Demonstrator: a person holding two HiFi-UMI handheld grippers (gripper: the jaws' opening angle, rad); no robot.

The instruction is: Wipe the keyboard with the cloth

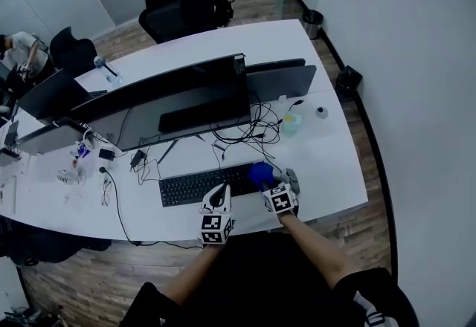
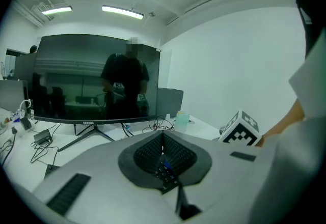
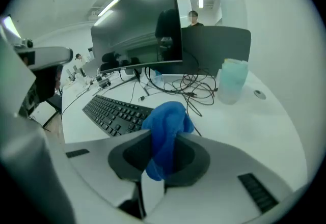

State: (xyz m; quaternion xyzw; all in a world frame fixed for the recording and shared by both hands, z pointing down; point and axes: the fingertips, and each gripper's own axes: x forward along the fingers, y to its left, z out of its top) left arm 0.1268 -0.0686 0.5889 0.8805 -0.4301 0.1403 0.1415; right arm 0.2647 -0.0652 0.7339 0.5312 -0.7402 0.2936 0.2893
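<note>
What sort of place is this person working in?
Most likely an open-plan office: a long white desk carries a row of large monitors and a black keyboard amid cables, with black office chairs on a wood floor behind it.

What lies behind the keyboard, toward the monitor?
Tangled black cables lie between the keyboard and the monitor. The blue cloth hides the keyboard's right end.

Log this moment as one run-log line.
right gripper: shut on cloth | cloth: blue, at keyboard right end, contact unclear | left gripper: shut, empty, by keyboard front edge
</note>
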